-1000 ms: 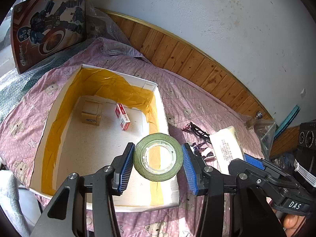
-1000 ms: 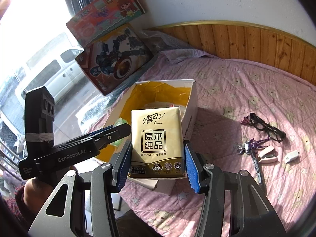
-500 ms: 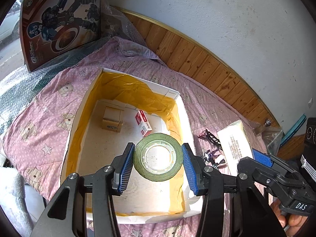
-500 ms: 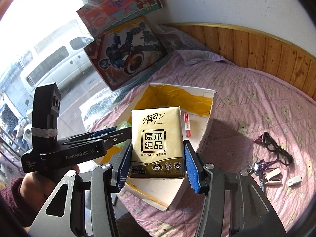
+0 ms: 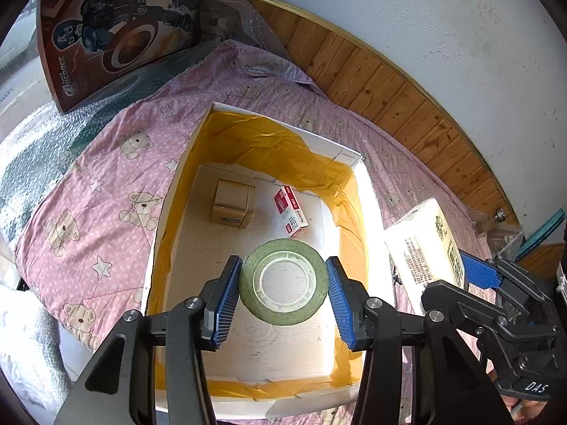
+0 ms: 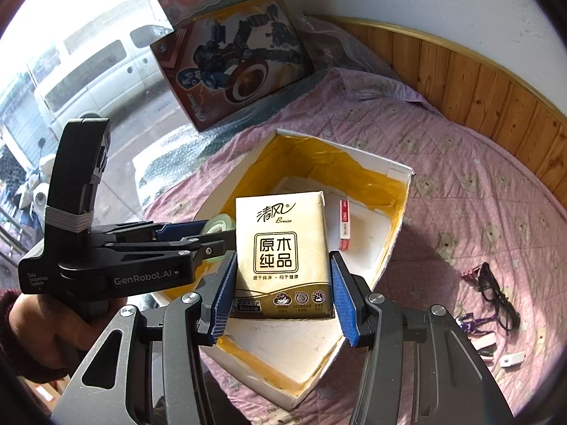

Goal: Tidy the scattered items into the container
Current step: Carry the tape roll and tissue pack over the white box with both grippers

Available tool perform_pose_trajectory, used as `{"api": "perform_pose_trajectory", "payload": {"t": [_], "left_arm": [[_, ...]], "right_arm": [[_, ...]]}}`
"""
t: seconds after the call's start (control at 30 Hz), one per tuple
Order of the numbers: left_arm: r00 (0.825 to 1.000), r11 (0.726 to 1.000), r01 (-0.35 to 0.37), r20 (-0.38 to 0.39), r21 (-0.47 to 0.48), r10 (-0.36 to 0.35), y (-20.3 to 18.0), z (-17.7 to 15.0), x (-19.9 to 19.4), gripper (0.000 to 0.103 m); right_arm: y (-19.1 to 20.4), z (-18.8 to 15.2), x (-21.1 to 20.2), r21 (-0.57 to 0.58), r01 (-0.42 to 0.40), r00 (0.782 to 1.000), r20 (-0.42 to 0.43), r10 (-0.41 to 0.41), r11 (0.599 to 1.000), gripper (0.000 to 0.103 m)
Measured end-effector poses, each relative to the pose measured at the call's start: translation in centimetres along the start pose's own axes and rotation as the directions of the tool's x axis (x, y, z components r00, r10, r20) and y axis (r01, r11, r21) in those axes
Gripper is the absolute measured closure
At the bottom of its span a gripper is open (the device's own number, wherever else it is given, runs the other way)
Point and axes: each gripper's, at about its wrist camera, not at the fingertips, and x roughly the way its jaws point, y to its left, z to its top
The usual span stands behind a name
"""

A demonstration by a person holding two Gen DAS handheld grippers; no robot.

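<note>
A: What's the setting?

B: A pink quilt printed with bears and stars, wood panelling behind it, and a white cardboard box lined with yellow tape lying open on the quilt.

A: And the left gripper?

B: Its blue pads pinch a green roll of tape with a white core, held above the box floor.

A: The right gripper?

B: Closed on a cream and gold pack of tissues, over the box's near side.

A: Anything inside?

B: A small brown carton and a red and white packet. Black glasses lie on the quilt, well apart.
</note>
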Motion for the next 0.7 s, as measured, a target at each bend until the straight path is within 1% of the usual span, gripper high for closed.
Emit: {"api": "perform_pose_trajectory", "payload": {"t": [0.17,0.37,0.57,0.7], "left_arm": [[0.999,1.000,-0.011,-0.046,-0.013,0.010,0.5,0.4,0.9,0.054],[0.995,0.999,-0.029,-0.099,-0.015,0.027,0.5,0.8,2.3,0.054],[0.983,0.998,-0.059,-0.174,-0.021,0.054,1.1,1.1,4.1,0.054],[0.975,0.997,-0.074,-0.211,-0.004,0.072,1.3,1.4,5.2,0.054]], "right_arm": [[0.0,1.2,2.3,-0.052,0.039,0.997,-0.070,-0.043,0.998,0.050],[0.1,2.3,5.0,-0.112,0.077,0.985,-0.144,-0.093,0.991,0.050],[-0.3,3.5,7.5,-0.171,0.115,0.970,-0.194,-0.148,0.978,0.050],[-0.8,4.2,8.9,-0.181,0.115,0.962,-0.227,-0.155,0.977,0.050]]}}
